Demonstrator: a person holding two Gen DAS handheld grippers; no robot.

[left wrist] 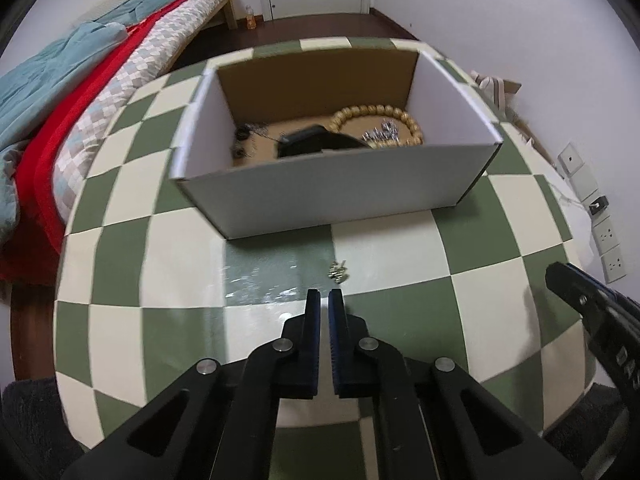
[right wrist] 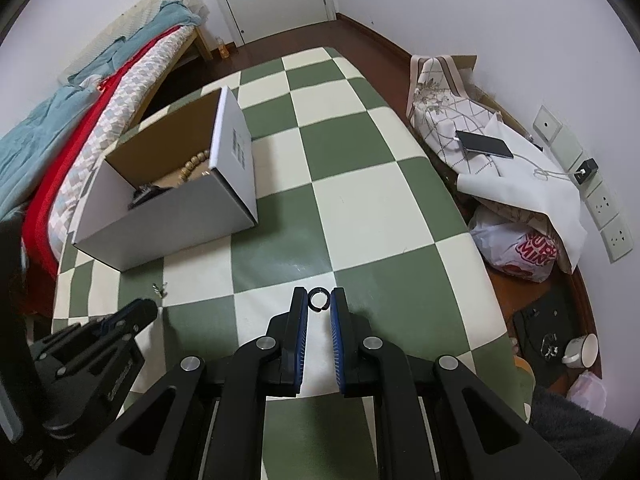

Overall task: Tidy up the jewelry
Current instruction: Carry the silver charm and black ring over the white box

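Note:
A white cardboard box (left wrist: 332, 188) stands on the green and cream checked table (left wrist: 400, 256). Inside lie a gold bead bracelet (left wrist: 376, 114), a small silver piece (left wrist: 380, 133) and a black item (left wrist: 312, 142). A small gold-coloured jewelry piece (left wrist: 338, 271) lies on the table just ahead of my left gripper (left wrist: 324, 294), which is shut and empty. My right gripper (right wrist: 319, 298) is shut on a small black ring (right wrist: 319, 299) at its fingertips. The box (right wrist: 168, 216) and the small piece (right wrist: 159, 289) also show in the right wrist view.
A bed with red and teal bedding (left wrist: 72, 92) runs along the left. To the right of the table are a cloth-covered heap with a phone (right wrist: 484, 144), a plastic bag (right wrist: 516, 248), wall sockets (right wrist: 616, 236) and a cup (right wrist: 580, 350) on the floor.

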